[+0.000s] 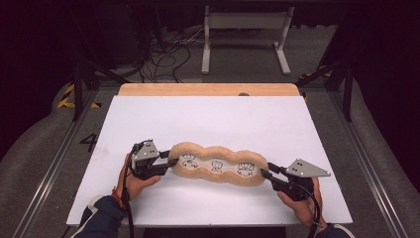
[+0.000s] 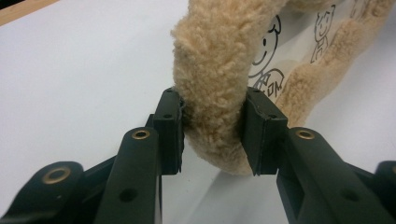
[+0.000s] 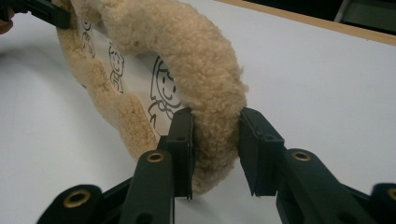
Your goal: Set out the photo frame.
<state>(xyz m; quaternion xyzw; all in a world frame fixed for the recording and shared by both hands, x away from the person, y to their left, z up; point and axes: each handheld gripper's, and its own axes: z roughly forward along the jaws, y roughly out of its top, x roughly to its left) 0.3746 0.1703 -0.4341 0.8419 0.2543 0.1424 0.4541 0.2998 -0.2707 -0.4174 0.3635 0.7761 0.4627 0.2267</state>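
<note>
Both hand-held grippers — left [image 1: 170,157], right [image 1: 264,173] — clamp plush frame [image 1: 216,164].

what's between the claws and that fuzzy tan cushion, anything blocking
Nothing visible. The left claw pinches the plush cushion at its left end rim, and the right claw pinches its right end. The white board around it lies bare.

White board [image 1: 208,119] lies bare around the plush mat [image 1: 218,163]

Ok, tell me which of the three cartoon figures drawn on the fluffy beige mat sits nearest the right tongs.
The figure at the mat's right end, beside those tongs.
</note>
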